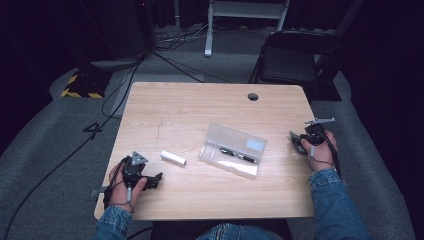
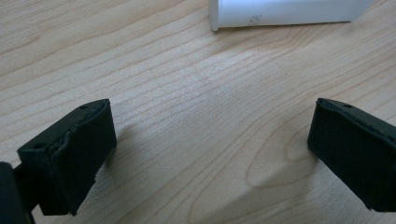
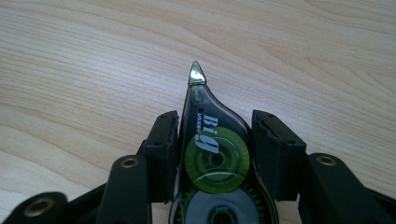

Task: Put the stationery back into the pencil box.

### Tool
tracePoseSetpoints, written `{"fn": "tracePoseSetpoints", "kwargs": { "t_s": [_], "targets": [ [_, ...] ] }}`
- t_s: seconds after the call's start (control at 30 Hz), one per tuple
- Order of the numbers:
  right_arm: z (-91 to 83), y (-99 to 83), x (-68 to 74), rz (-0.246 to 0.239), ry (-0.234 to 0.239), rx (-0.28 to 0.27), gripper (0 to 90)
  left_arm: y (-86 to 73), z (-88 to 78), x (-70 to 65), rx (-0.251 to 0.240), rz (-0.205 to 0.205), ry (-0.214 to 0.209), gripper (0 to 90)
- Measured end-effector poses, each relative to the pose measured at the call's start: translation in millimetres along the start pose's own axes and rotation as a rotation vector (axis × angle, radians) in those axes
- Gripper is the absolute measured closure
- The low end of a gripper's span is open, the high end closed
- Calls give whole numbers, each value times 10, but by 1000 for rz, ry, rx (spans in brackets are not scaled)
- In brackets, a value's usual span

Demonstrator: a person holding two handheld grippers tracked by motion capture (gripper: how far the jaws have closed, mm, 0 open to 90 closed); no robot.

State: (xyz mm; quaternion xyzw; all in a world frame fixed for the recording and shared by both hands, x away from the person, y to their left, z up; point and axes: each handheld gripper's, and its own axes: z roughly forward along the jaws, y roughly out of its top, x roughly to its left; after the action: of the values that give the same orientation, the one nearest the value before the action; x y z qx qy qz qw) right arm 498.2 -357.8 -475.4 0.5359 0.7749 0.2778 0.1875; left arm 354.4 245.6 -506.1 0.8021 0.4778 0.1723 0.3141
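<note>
Nearest the person, the left gripper rests low on the pale wood-grain counter, jaws spread wide with only bare wood between them. Just beyond it lies a short white plastic tube, on its side and untouched. At the counter's right edge, the right gripper has its jaws pinching a dark translucent correction-tape dispenser with green reels, its tip pointing forward over the wood. Between the two grippers, farther in, sits a clear rectangular plastic case with a black pen inside.
</note>
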Motion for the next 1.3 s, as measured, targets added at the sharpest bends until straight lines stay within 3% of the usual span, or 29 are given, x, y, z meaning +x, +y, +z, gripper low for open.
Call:
{"fn": "tracePoseSetpoints", "kwargs": {
  "t_s": [0.67,1.1,1.3],
  "targets": [
    [-415,188,241,-62,45,-102,537,0,0,0,1,0,-1,14],
    [-713,323,502,-131,85,-151,538,0,1,-1,-1,-2,-1,15],
    [-820,380,685,-171,135,-173,538,1,-1,0,2,-1,-3,15]
  ]
}}
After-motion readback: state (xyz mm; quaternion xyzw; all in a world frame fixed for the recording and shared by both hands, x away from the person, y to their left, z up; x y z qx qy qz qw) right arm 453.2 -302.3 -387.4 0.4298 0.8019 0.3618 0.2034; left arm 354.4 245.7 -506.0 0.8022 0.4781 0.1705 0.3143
